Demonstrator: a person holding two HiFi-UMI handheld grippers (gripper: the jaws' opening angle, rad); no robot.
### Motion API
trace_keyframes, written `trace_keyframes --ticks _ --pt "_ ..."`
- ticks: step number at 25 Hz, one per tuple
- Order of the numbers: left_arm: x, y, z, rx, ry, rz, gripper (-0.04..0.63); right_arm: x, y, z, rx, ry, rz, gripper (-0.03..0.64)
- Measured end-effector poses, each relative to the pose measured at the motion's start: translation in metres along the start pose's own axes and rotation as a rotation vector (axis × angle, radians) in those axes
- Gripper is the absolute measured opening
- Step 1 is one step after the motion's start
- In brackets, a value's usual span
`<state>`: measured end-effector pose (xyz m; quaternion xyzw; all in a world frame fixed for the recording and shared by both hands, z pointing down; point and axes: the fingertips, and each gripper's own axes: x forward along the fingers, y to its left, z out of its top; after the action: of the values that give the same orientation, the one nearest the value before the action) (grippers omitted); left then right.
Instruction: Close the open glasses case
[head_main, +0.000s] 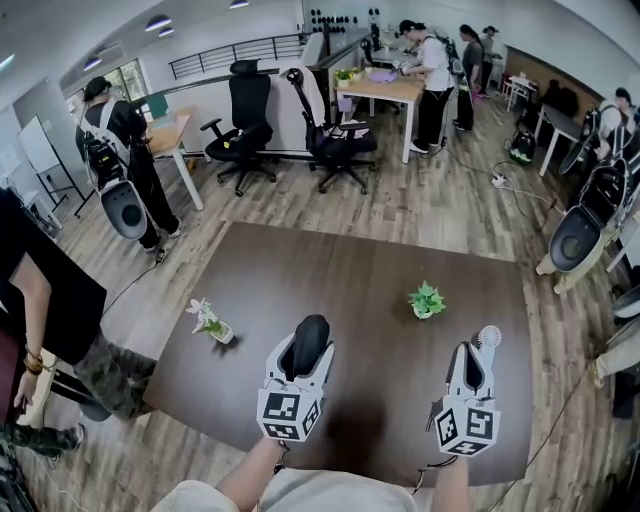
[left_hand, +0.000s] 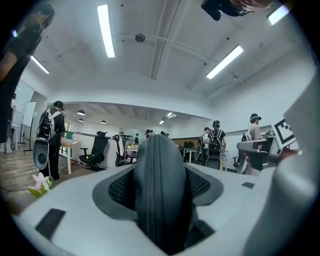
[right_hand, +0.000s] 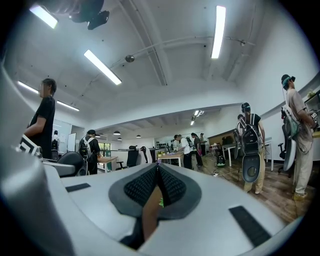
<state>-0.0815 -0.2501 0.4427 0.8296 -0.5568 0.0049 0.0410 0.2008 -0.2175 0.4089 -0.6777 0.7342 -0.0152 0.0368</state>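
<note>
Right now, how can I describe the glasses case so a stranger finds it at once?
Look at the dark brown table, then its near edge, at the left gripper. The glasses case sits between its jaws: black, rounded, zippered, unlike the two small potted plants farther out.

Brightly, evenly lit from ceiling strip lights (left_hand: 106, 30). Faint soft shadows on the table (head_main: 350, 290). Bowed, dark at edges; blurred up close.
</note>
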Motion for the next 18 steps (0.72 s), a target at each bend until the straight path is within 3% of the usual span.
trace_keyframes --ticks 7,14,18 --pt "0.009 -0.01 -0.041 -0.012 0.14 -0.016 0.276 -0.001 0.006 -0.012 -0.003 0.025 0.018 0.008" --pt "0.011 -0.029 -0.135 -0.072 0.442 -0.055 0.276 -0.009 0.007 -0.034 0.023 0.09 0.006 0.007" --pt "0.008 -0.035 -0.175 -0.068 0.547 -0.065 0.276 -0.01 0.011 -0.039 0.019 0.108 0.021 0.008"
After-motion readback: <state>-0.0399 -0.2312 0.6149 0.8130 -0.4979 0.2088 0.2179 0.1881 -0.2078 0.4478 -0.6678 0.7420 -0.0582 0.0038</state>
